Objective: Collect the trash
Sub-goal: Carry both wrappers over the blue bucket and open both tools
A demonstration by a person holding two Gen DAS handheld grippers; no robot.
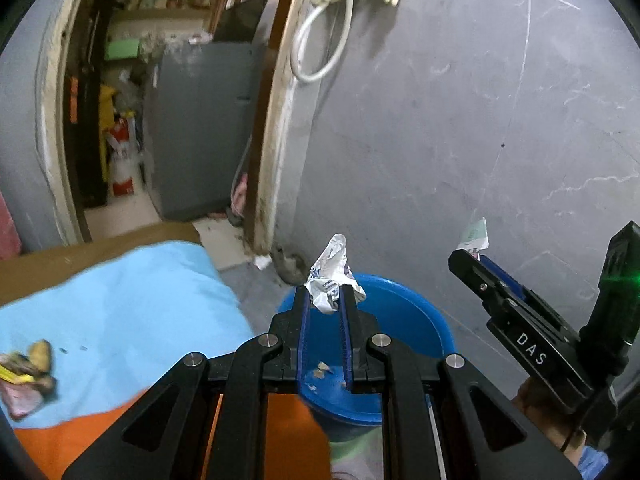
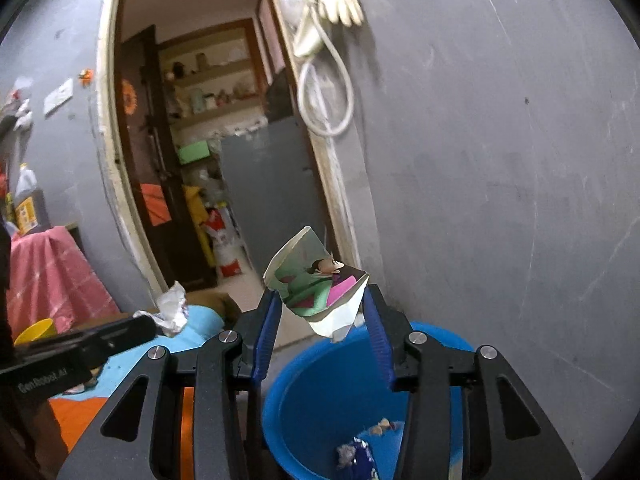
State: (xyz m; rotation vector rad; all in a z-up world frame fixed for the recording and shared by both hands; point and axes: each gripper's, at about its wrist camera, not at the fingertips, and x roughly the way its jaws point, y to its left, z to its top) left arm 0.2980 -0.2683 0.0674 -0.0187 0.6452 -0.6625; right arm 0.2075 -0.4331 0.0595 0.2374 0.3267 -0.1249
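Blue tub [image 2: 304, 392] below, left tool [image 1: 325, 296] gripping crumpled wrapper [image 1: 334, 276], right tool [image 2: 322, 312] gripping printed carton [image 2: 320, 288]

Readable in white capitals on the black body of the right hand-held gripper [image 1: 476, 258]: "DAS". Printed in pale letters along the side of the left hand-held gripper [image 2: 154, 322]: "GenRobot.AI". Blue print on the crumpled white wrapper [image 1: 333, 276] and the yellow label on the bottle [image 2: 27, 196] by the wall: too small and blurred to read.
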